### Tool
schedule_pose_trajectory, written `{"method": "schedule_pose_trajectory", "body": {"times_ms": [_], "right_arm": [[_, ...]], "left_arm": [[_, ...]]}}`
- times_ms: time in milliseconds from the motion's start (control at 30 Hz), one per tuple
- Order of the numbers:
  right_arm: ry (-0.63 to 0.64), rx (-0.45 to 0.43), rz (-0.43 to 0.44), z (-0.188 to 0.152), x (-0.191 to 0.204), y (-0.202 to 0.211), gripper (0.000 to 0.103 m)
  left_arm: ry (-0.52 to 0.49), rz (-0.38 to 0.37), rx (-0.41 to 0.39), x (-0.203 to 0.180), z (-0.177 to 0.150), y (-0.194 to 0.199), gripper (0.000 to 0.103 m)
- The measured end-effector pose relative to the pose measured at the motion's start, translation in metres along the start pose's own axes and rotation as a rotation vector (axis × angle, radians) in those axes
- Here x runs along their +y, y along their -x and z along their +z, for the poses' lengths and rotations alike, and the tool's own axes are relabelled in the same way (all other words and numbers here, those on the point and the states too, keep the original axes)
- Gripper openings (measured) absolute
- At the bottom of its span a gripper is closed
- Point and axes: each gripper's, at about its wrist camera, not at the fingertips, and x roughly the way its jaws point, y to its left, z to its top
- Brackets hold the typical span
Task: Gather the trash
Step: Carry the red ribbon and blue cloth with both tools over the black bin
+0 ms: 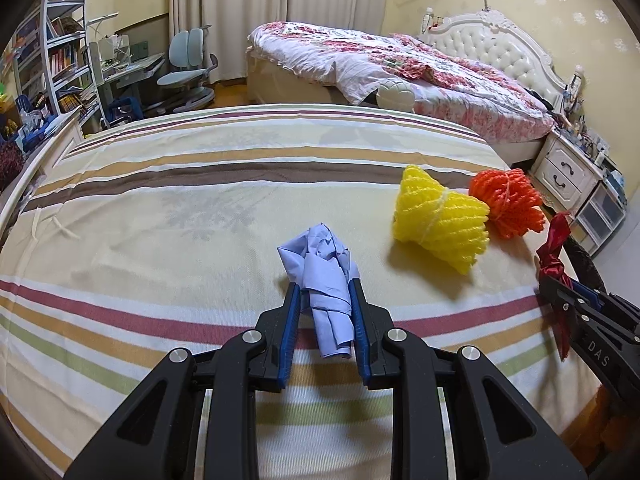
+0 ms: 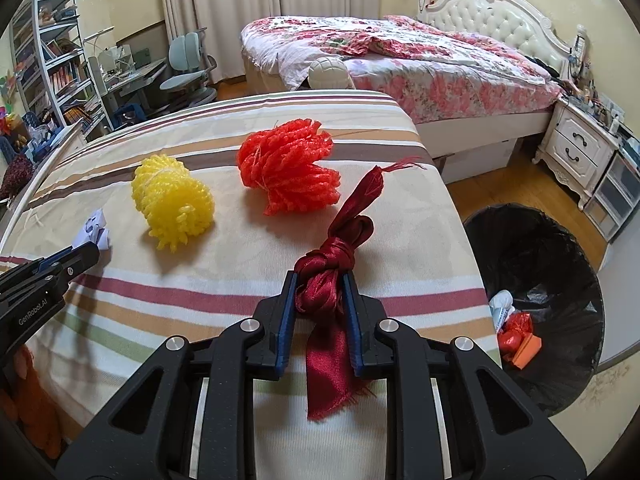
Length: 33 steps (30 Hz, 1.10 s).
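My left gripper is shut on a crumpled light blue paper wad, held just above the striped sheet. My right gripper is shut on a knotted dark red ribbon, whose tail hangs down between the fingers. A yellow foam net bundle and an orange-red foam net bundle lie on the sheet ahead. In the right wrist view the yellow bundle and the red bundle sit left of the ribbon, with the left gripper and the blue wad at the far left.
A black-lined trash bin stands on the wooden floor right of the striped bed, holding several scraps. Beyond are a floral bed, a white nightstand, a desk chair and bookshelves.
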Motion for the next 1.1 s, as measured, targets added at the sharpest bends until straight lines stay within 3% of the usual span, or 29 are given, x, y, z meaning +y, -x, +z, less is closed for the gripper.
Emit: {"method": "schedule_pose_trajectory", "body": {"times_ms": [467,1100], "right_arm": [[-0.032,-0.043,-0.025,-0.014,-0.016,0.031,0.022],[-0.128,-0.11,-0.119,-0.014,-0.079,0.062,0.022]], "left_arm": [[-0.044,-0.056,-0.055,-0.029,-0.005,0.026,0.025],[-0.167,-0.182,-0.111,-0.115,0.003,0.037,0.025]]}}
